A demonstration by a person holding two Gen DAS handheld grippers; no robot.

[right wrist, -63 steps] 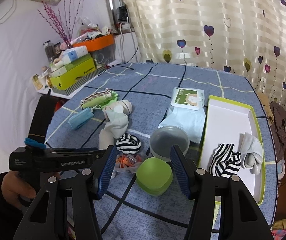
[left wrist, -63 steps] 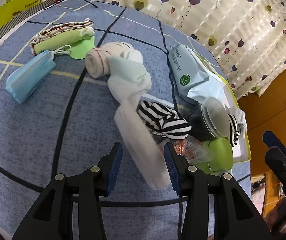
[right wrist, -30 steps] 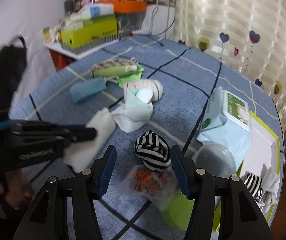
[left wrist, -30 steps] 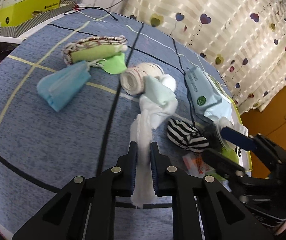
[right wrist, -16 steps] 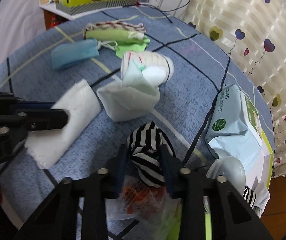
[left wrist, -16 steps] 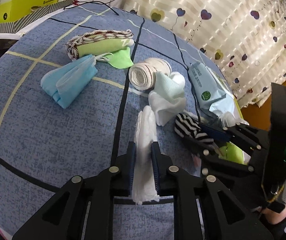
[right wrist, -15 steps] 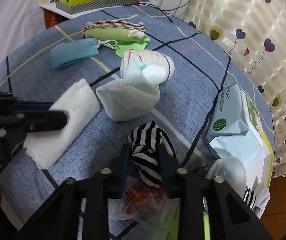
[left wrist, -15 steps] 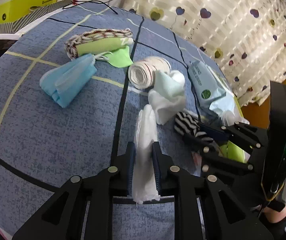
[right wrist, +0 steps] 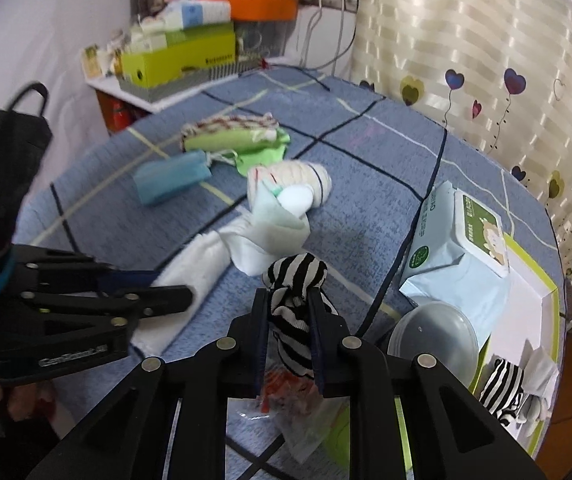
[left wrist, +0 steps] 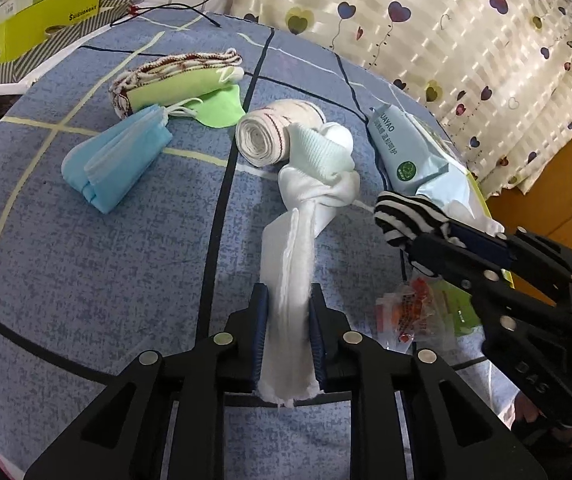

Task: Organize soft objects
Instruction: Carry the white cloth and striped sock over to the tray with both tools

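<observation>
My left gripper (left wrist: 285, 334) is pinched on the near end of a white cloth (left wrist: 290, 276), which trails away from me across the blue bench (left wrist: 86, 240) toward the rolled bandage (left wrist: 270, 132). My right gripper (right wrist: 287, 330) has its jaws closing on the striped sock (right wrist: 291, 300), pads already pressing its sides, just on the near side of that bandage.

I take the white tray (right wrist: 533, 280) with the green rim, far right of the bandage beyond the wipes pack (right wrist: 457, 256), to be where the soft things go. It already holds another striped sock (right wrist: 501, 386) and a small white piece (right wrist: 537, 368) at its near corner, so I judge the job begun but well short of half.

What remains, as I judge it: carry the two pieces I hold to the tray, then deal with the pale green-and-white sock (left wrist: 317, 152) touching the bandage, the bandage itself, the blue masks (left wrist: 114, 164) to its left, and the green mask (left wrist: 222, 110) and red-edged towel (left wrist: 174, 80) beyond those. The clear bowl (right wrist: 433, 336), crinkly snack bag (left wrist: 405, 312) and green lid look like non-soft bystanders.
</observation>
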